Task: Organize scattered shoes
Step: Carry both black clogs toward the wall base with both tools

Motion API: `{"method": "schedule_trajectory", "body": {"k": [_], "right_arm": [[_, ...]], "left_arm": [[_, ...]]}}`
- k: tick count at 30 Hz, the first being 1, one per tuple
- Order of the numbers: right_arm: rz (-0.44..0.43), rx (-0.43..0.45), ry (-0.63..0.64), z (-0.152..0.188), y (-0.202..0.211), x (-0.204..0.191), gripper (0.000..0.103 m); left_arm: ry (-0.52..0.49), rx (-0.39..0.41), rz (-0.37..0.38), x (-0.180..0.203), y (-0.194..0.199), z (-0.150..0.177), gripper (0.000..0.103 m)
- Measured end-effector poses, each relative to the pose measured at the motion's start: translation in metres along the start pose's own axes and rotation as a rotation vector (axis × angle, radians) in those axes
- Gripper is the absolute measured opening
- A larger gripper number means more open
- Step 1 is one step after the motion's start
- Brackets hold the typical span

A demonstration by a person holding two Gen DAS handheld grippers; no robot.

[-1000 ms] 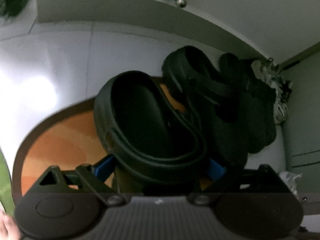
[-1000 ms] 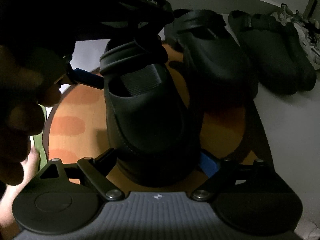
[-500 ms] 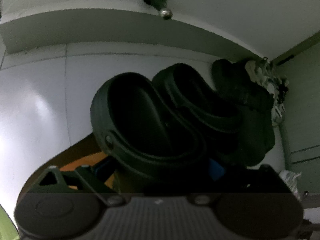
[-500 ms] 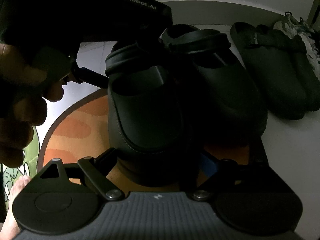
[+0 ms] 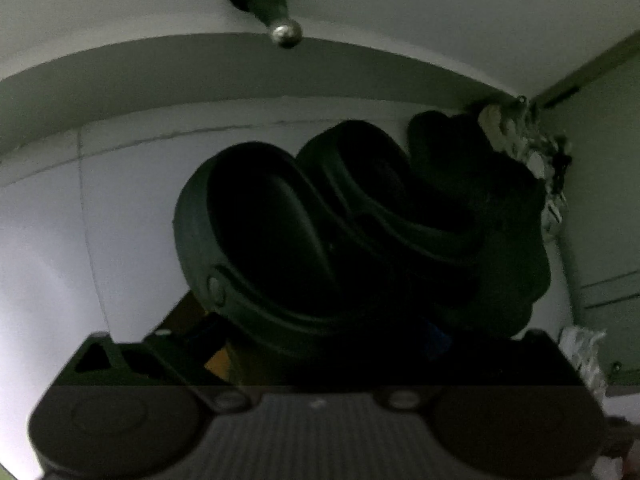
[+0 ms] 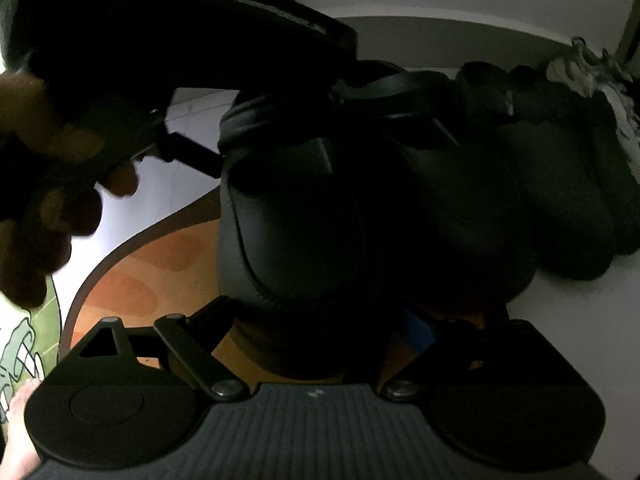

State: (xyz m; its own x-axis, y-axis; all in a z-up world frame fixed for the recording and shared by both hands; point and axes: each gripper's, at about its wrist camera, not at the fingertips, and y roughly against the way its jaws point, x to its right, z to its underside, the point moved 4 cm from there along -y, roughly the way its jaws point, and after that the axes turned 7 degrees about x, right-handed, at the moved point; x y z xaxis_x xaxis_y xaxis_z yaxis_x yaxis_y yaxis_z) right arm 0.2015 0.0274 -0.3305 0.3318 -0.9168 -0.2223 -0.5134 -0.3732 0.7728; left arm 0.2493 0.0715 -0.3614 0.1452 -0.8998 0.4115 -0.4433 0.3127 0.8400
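Observation:
A black clog (image 6: 296,232) hangs over the edge of an orange rug (image 6: 160,272), held at both ends. My right gripper (image 6: 320,332) is shut on its toe. My left gripper (image 5: 320,332) is shut on its heel end, and that clog's opening (image 5: 272,232) faces the left wrist camera. In the right wrist view the left gripper's body (image 6: 240,40) and the hand (image 6: 40,160) holding it fill the upper left. Its twin, a second black clog (image 6: 460,184), stands close on the right; whether they touch is too dark to tell.
Beyond the twin clog, more black shoes (image 6: 560,180) and a white sneaker (image 6: 600,80) line the wall. A door stopper (image 5: 276,12) sticks out of the wall above the baseboard. A green mat (image 6: 24,340) and a bare foot (image 6: 16,432) are at lower left.
Both grippers have carried the clog forward toward the wall, up beside the second clog. The rug has nearly slid out of the left wrist view. Both grips are unchanged.

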Motion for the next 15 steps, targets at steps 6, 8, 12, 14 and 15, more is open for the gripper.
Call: {"method": "schedule_trajectory", "body": {"k": [6,8,12,14,15], "right_arm": [[-0.014,0.029,0.045,-0.017,-0.006,-0.005,0.091],[-0.014,0.034,0.034,-0.024,-0.006,-0.008,0.091],[-0.008,0.030,0.014,-0.031,-0.012,-0.012,0.092],[-0.012,0.038,-0.027,-0.030,-0.008,-0.011,0.088],[-0.046,0.043,-0.099,-0.028,-0.001,-0.008,0.088]], "left_arm": [[-0.056,0.015,0.005,0.001,0.001,-0.007,0.100],[-0.074,0.028,0.009,0.003,-0.001,-0.014,0.100],[-0.093,0.040,0.007,0.004,-0.005,-0.019,0.101],[-0.091,0.024,0.009,0.001,-0.007,-0.019,0.100],[-0.086,0.017,0.013,0.000,-0.007,-0.020,0.100]]}}
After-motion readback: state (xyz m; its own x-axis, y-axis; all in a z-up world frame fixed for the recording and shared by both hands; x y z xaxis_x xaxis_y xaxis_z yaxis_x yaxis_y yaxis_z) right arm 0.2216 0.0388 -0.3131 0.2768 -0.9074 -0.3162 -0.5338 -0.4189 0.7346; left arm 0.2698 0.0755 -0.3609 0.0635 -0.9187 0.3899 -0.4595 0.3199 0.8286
